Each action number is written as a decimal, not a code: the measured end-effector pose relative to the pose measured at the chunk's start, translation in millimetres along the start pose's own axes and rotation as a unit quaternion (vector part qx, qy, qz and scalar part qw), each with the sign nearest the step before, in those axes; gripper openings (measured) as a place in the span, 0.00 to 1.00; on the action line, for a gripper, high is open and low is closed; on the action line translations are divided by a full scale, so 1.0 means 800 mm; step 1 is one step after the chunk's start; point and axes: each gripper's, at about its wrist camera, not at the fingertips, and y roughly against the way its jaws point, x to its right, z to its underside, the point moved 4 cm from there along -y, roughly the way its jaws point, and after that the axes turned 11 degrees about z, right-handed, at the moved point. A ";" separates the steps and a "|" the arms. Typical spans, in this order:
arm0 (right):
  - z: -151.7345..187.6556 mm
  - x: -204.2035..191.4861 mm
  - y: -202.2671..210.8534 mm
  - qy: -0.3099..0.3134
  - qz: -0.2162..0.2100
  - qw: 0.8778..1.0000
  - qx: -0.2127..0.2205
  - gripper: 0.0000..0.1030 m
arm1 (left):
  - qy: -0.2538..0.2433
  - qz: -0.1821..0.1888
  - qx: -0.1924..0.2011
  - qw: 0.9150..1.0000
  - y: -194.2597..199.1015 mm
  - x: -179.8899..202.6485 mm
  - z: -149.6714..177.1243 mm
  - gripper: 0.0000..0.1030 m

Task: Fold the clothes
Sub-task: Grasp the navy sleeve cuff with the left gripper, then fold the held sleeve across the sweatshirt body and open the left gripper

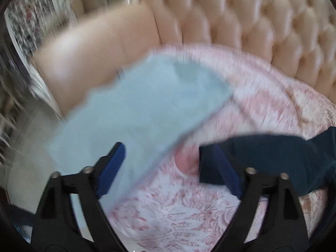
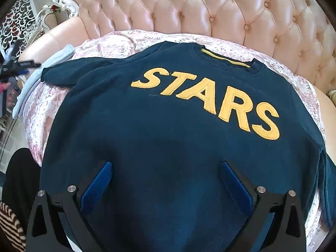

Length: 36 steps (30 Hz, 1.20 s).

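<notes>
Blue pads of my right fingers (image 2: 167,185) stand wide apart with nothing pinched, hovering over the lower body of the navy sweater (image 2: 168,126), which lies flat, front up, on the pink cover (image 2: 52,105) of the sofa (image 2: 210,10). My left fingers (image 1: 163,168) are spread just as wide and empty; the folded light-blue cloth (image 1: 136,105) lies ahead of them, the sweater's sleeve (image 1: 262,153) by their right pad. I'd judge that sleeve comes next: pinch its cuff only, lift little, and lay it straight across the chest without dragging the body.
</notes>
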 end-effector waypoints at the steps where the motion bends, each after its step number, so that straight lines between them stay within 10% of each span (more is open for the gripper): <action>1: 0.001 0.000 0.000 -0.001 0.002 1.000 0.003 1.00 | -0.013 0.030 0.016 0.999 0.017 0.026 -0.007 1.00; 4: 0.001 -0.001 0.000 -0.004 0.009 1.000 0.008 1.00 | -0.060 0.180 -0.001 0.982 0.044 0.144 -0.019 1.00; 7: 0.001 -0.002 0.000 -0.005 0.013 1.000 0.008 1.00 | -0.078 0.321 -0.065 0.942 0.032 0.283 -0.013 1.00; 14: 0.003 0.000 0.000 -0.003 0.003 1.000 0.004 1.00 | 0.000 0.428 -0.186 0.884 -0.082 0.452 0.008 1.00; 23: 0.003 0.014 0.005 -0.028 -0.045 0.998 0.015 1.00 | 0.071 0.379 -0.217 0.897 -0.145 0.424 0.002 0.99; 29: 0.006 0.012 0.006 -0.028 -0.043 0.998 0.021 1.00 | 0.069 0.444 -0.209 0.868 -0.113 0.446 -0.016 0.99; 36: 0.005 0.015 0.006 -0.022 -0.049 0.998 0.014 1.00 | 0.056 0.406 -0.245 0.879 -0.145 0.464 0.003 0.99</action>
